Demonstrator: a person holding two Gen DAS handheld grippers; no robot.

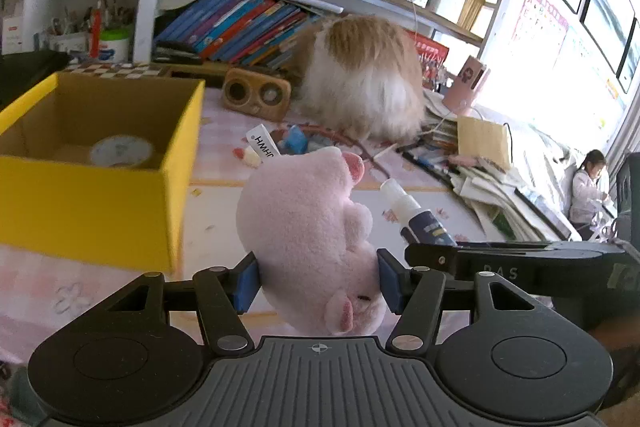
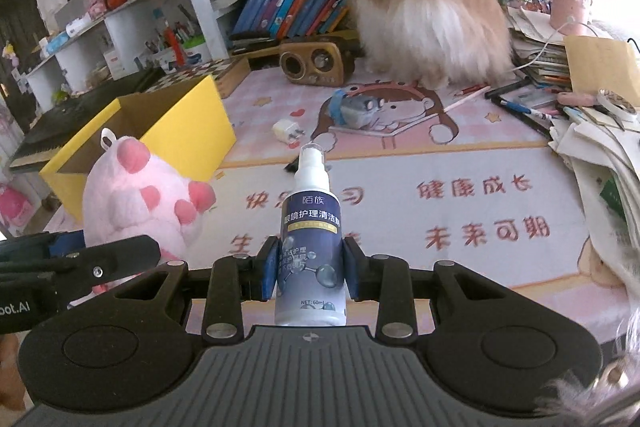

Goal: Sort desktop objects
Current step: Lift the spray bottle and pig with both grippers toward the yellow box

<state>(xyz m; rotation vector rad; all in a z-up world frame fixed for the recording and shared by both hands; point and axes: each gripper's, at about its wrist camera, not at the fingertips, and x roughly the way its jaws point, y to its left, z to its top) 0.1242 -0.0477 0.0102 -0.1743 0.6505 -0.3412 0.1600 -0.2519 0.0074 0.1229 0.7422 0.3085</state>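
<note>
My left gripper (image 1: 317, 281) is shut on a pink plush pig (image 1: 308, 227) and holds it above the desk mat, to the right of an open yellow box (image 1: 100, 195). A roll of tape (image 1: 121, 151) lies inside the box. My right gripper (image 2: 310, 273) is shut on a blue and white spray bottle (image 2: 310, 247), held upright. The bottle also shows in the left wrist view (image 1: 418, 217), beside the pig. In the right wrist view the pig (image 2: 140, 195) hangs at the left, in front of the yellow box (image 2: 180, 131).
A fluffy cat (image 2: 428, 15) sits at the back of the desk by a wooden speaker (image 2: 314, 63). A white charger plug (image 2: 289, 131) and a blue-grey toy (image 2: 354, 109) lie on the pink mat (image 2: 460, 163). Stacked papers and pens (image 2: 592, 147) crowd the right edge.
</note>
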